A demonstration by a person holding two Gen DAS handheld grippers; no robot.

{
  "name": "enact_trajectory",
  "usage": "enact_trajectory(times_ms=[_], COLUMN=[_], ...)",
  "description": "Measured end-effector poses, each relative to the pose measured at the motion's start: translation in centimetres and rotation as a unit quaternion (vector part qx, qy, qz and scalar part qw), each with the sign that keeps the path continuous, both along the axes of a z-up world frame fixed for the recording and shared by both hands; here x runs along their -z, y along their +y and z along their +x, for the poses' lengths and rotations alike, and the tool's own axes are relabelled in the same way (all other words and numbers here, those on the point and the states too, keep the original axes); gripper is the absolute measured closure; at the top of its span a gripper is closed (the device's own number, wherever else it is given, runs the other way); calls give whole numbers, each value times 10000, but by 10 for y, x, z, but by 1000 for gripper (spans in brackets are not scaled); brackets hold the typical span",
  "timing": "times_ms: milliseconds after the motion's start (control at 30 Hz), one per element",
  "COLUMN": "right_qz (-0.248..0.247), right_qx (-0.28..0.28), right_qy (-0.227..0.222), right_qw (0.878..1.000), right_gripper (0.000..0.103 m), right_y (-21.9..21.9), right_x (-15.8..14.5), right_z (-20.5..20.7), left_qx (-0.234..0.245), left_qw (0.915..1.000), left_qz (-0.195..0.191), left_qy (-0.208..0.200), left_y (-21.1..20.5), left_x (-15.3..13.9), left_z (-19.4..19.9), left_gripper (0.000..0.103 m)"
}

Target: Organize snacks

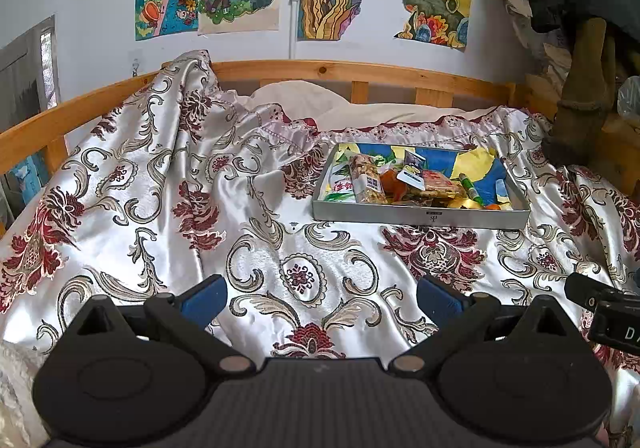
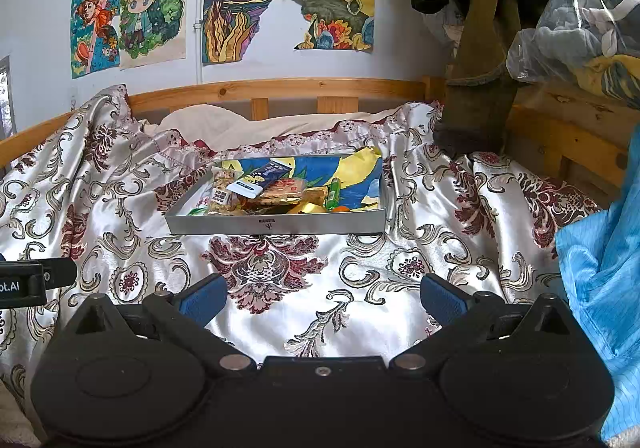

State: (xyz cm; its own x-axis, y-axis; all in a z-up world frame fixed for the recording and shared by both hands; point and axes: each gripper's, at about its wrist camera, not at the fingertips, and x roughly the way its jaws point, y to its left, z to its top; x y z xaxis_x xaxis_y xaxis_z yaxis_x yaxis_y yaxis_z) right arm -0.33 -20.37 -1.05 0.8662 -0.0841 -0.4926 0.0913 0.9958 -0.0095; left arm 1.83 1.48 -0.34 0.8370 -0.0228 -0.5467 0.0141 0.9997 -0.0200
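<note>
A shallow grey tray (image 1: 420, 216) with a blue and yellow lining lies on the bed and holds several snack packets (image 1: 370, 183). It also shows in the right wrist view (image 2: 276, 224), with the packets (image 2: 256, 189) piled in its left half. My left gripper (image 1: 322, 298) is open and empty, low over the bedspread, well short of the tray. My right gripper (image 2: 324, 298) is open and empty too, a similar distance in front of the tray.
A satin floral bedspread (image 1: 160, 187) covers the bed, bunched up at the left. A wooden rail (image 1: 340, 71) and a wall with drawings stand behind. Dark clothes (image 2: 480, 47) and bagged items (image 2: 580, 7) are at the right, with blue cloth (image 2: 608, 288).
</note>
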Motion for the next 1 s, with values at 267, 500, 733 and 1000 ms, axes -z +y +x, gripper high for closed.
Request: enact_trajectory(times_ms=[267,500,733,1000], right_qz=[1,-3,-9,-20], right_qx=[0,0,3,1], right_qy=[-1,3,2,3], right_qw=[10000,10000,10000,10000], right_gripper=[1,1,1,1], right_y=[0,1,2,1], right_x=[0,0,0,0], right_z=[0,0,-1,0], left_qx=[1,-14,-175,-177], left_qw=[10000,10000,9994,9994], left_qz=[1,30,285,257], left_qy=[-1,0,22,121], left_y=[0,-1,-1,2], left_x=[0,0,0,2], left_z=[0,0,1,3], left_gripper=[0,0,0,0])
